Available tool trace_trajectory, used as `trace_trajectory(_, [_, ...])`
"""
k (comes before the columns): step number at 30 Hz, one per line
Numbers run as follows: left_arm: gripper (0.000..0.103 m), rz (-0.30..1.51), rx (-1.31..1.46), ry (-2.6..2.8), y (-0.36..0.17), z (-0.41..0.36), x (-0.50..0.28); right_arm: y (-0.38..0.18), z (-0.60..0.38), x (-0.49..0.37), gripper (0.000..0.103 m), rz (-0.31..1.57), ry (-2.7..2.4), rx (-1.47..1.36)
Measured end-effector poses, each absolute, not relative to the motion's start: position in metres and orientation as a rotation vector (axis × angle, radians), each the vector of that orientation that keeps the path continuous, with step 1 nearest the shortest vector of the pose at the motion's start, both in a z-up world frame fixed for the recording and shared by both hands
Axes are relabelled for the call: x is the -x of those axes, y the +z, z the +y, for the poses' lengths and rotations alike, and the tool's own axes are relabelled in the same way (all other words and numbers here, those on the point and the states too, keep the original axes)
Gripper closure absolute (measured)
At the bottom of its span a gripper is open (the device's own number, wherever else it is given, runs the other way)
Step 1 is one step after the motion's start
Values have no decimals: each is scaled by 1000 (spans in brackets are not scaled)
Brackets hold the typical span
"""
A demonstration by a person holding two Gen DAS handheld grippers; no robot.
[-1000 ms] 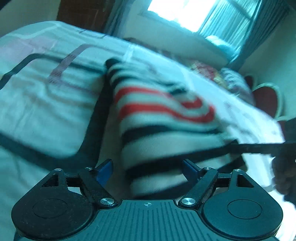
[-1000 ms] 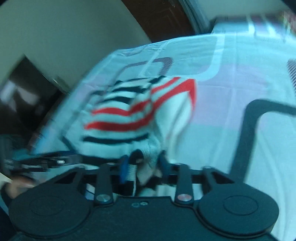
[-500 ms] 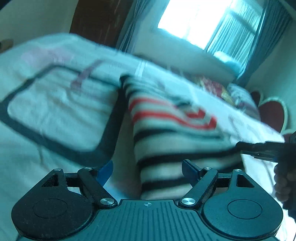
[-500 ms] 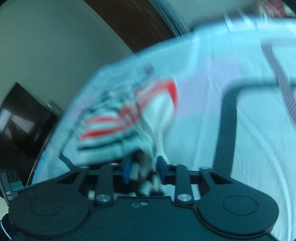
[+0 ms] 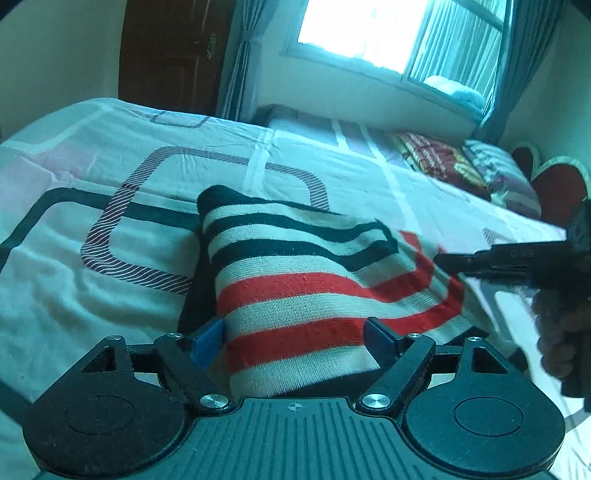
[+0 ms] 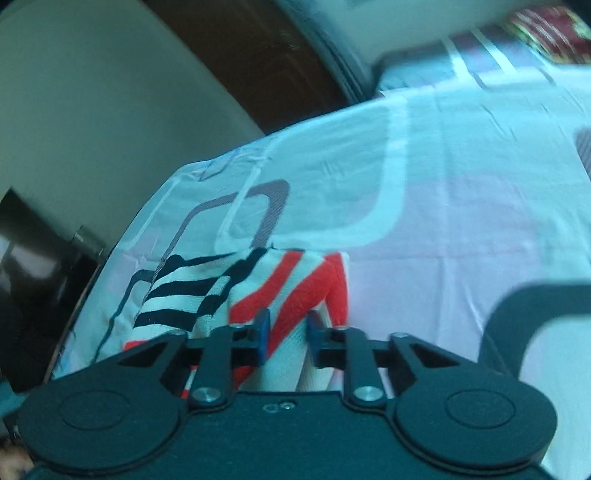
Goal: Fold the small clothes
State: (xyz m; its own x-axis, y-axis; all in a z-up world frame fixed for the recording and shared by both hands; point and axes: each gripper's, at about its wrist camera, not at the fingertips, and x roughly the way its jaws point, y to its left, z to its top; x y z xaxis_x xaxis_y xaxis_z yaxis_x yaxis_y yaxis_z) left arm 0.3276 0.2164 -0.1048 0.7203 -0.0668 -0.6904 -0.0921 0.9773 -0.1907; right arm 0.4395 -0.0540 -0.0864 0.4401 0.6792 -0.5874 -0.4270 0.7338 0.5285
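Left gripper point(image 5: 295, 334): jaws wide apart, blue pads clear of cloth between them, pointing down at slant. Right gripper point(image 6: 286, 328): jaws have just been closing, now pinched on striped garment point(image 6: 295, 291), fabric bunched between pads. Person's hand point(image 5: 559, 332) wrapped round right gripper's handle, at right edge of left wrist view.

Daylight floods through the window point(image 5: 373, 33), blown out to white glare. A cool bluish cast tints both views. Fisheye bending curves the edges; the right wrist view is softly blurred.
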Motion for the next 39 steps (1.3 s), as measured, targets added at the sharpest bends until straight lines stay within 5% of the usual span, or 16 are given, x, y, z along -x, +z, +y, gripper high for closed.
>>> trace_trajectory(7, [22, 786, 244, 51, -118, 216, -332, -100, -46, -446, 95, 822, 670, -187])
trace_trajectory(10, [11, 795, 244, 86, -121, 216, -328, -102, -46, -442, 92, 832, 660, -172])
trace_trajectory(11, [11, 789, 248, 95, -118, 216, -323, -96, -48, -439, 81, 830, 645, -177])
trace_trajectory(14, [10, 747, 247, 106, -103, 217, -286, -69, -67, -408, 78, 784, 686, -197])
trace_trajectory(16, [3, 723, 258, 137, -92, 217, -253, -49, -79, -372, 63, 744, 670, -120])
trace_trajectory(18, [0, 693, 271, 162, -81, 215, -217, -31, -92, -330, 33, 724, 659, -63])
trace_trajectory(22, [0, 662, 249, 187, -58, 198, -151, -1, -110, -252, 30, 721, 632, -19])
trace_trajectory(28, [0, 614, 246, 171, -25, 171, -73, 28, -113, -165, 14, 712, 569, -10])
trace_trajectory(39, [0, 555, 219, 132, 8, 123, -11, 47, -101, -72, 13, 640, 466, 88])
